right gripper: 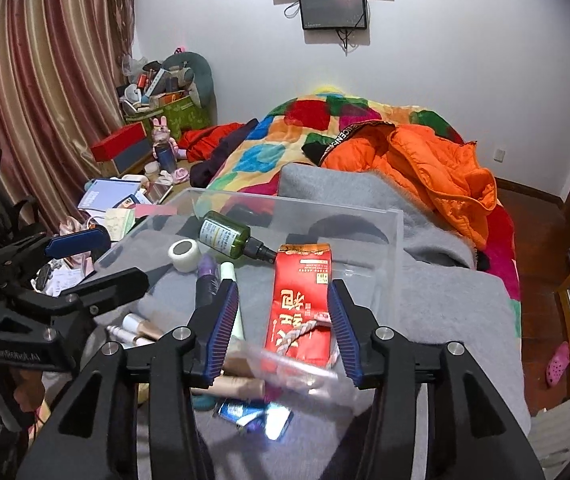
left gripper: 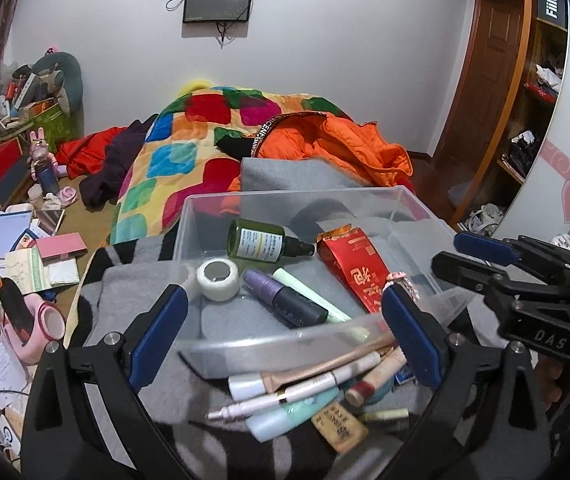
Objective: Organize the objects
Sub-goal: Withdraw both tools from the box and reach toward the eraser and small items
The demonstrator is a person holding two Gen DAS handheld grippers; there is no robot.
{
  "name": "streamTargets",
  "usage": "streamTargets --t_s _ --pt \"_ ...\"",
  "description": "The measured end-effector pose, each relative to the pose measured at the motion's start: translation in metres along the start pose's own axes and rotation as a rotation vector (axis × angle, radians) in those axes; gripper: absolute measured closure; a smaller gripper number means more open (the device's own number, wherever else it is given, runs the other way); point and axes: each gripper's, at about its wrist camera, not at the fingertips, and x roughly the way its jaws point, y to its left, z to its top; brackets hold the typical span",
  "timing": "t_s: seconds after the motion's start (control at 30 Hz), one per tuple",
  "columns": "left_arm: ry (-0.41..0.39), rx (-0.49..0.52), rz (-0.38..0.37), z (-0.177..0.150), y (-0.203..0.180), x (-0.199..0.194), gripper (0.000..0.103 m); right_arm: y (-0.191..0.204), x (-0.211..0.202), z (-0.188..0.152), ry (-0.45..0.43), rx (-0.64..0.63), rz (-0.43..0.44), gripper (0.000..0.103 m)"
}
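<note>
Left gripper (left gripper: 285,320), blue-padded fingers (left gripper: 157,336) spread wide, holds nothing; between them lies the near wall of the clear plastic bin (left gripper: 277,344) on the grey blanket (left gripper: 133,292). Just nearer than that wall, outside the bin, lies a heap of cosmetic tubes and pens (left gripper: 305,392). Right gripper (right gripper: 283,324), fingers likewise apart and empty, frames the near end of the red foil packet (right gripper: 301,300), on which a pink-and-white braided cord (right gripper: 297,330) lies; neither pad touches the packet. Farther inside the bin: dark green spray bottle (right gripper: 231,238) lying flat, white tape roll (right gripper: 184,254) at far left, purple-capped dark tube (left gripper: 285,298) and pale green stick (left gripper: 305,288) side by side. Beyond the bin lie an orange padded jacket (right gripper: 425,168) and a multicoloured patchwork quilt (left gripper: 173,168).
</note>
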Motion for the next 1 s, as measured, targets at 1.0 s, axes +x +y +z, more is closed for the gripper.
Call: streamTargets --t_s 1.0 --pt "0.166 -0.105 -0.154 -0.089 -0.011 0.002 0.044 0.038 -0.001 -0.081 0.147 -0.017 0.16 0.059"
